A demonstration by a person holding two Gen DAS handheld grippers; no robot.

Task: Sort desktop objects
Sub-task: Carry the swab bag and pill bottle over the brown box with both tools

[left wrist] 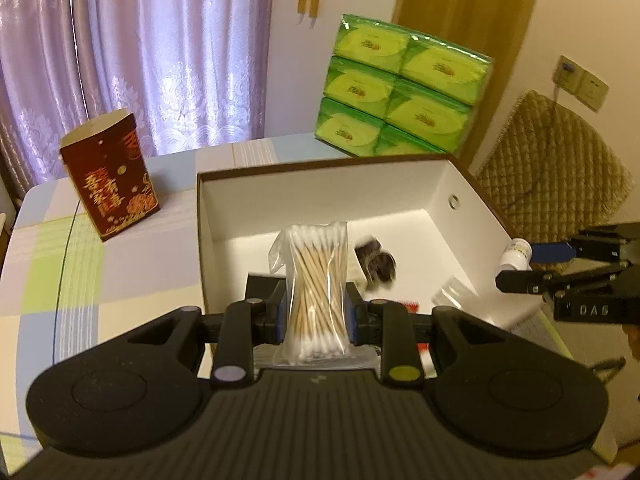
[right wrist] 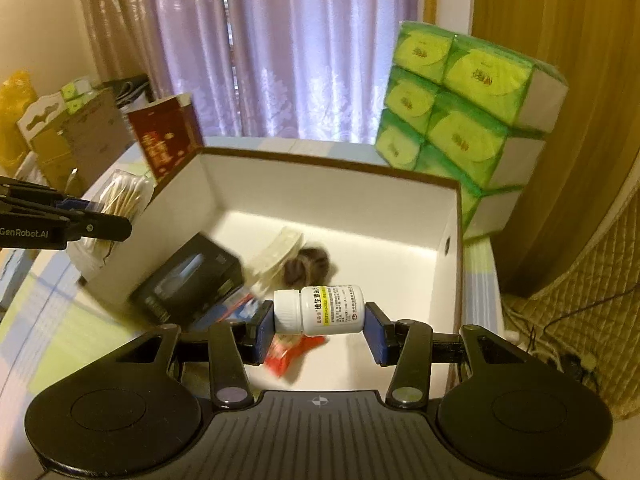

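Left to right. Dark red paper gift bag with gold print (left wrist: 114, 178) stands upright near the far-left corner of the pastel-checked tabletop (left wrist: 60, 272). L gripper (left wrist: 316, 312): fingers closed to about the width of the clear plastic bag of wooden cotton swabs (left wrist: 316, 288) and clamped on both its sides; bag upright, long axis vertical, cotton tips at top and bottom, held over the near-left edge of the box. Centre of tabletop: open rectangular cardboard box, white inside with brown rim (left wrist: 320, 196). Contents: black flat carton (right wrist: 192, 280) leaning at the left wall; cream plastic piece (right wrist: 276, 256); dark brown round item (right wrist: 308, 266), blurred; red packet (right wrist: 288, 358) near the front. R gripper (right wrist: 320, 322): fingers partly closed, gripping the white plastic pill bottle with printed label (right wrist: 320, 310) end to end; bottle horizontal, long axis left-right, ribbed cap pointing left, held above the box's near-right interior. Green-wrapped multipack of tissue packs (left wrist: 400, 88) stands at the far-right edge of the tabletop, behind the box.
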